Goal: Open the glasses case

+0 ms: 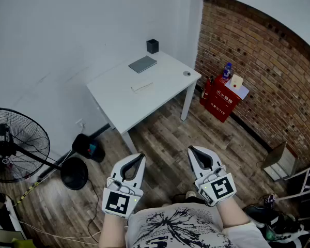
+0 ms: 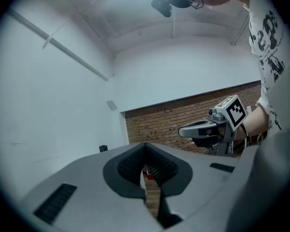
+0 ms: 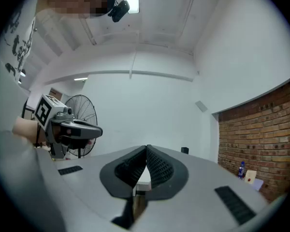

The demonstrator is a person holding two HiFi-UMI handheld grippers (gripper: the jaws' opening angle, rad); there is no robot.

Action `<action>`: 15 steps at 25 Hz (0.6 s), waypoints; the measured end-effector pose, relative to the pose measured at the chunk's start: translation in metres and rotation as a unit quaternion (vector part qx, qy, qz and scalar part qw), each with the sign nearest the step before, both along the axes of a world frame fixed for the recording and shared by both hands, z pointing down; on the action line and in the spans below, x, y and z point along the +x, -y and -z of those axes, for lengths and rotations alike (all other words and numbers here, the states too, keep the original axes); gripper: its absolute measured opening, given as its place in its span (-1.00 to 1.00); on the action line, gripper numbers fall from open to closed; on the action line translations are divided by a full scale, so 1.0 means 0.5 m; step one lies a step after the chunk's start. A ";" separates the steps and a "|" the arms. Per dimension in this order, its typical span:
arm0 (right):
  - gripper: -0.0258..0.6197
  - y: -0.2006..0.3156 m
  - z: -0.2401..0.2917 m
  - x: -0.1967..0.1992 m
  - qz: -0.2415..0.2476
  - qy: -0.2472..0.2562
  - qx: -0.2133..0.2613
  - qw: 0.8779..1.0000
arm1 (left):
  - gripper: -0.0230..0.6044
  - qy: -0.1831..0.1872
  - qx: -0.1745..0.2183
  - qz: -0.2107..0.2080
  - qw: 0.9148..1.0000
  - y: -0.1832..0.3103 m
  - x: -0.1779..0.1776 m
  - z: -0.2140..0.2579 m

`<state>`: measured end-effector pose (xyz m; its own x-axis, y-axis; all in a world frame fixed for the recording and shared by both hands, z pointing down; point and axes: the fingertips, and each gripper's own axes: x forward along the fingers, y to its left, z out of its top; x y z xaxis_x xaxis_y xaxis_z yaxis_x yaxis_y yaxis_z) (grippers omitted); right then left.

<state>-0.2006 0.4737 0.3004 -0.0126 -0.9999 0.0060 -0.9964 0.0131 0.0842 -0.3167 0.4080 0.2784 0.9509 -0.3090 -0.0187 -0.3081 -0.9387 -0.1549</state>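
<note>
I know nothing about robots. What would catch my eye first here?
The left gripper and right gripper, grey with black-and-white marker cubes, are held side by side low in the head view, fingers shut on nothing. Ahead stands a white table; a red cabinet sits against the brick wall on the right, a black fan at far left.

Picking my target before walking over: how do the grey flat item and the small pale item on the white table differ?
The grey flat item is dark and clearly larger; the pale item is small, narrow and nearly matches the white table. The grey flat item lies near the far edge, by the black container; the pale item lies nearer the middle. Both lie flat on the tabletop.
</note>
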 end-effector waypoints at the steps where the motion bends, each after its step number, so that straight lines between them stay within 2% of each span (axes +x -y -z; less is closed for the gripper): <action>1: -0.88 0.002 0.000 0.001 0.001 0.001 0.000 1.000 | -0.88 0.000 -0.001 0.000 1.000 0.002 0.002 0.000; 11: -0.88 0.017 -0.008 0.006 -0.004 0.005 -0.004 1.000 | -0.88 -0.006 -0.016 -0.004 1.000 0.018 0.016 -0.007; 15: -0.88 0.021 -0.007 0.019 -0.010 0.034 0.009 0.999 | -0.88 -0.008 -0.018 -0.005 1.000 0.025 0.022 -0.012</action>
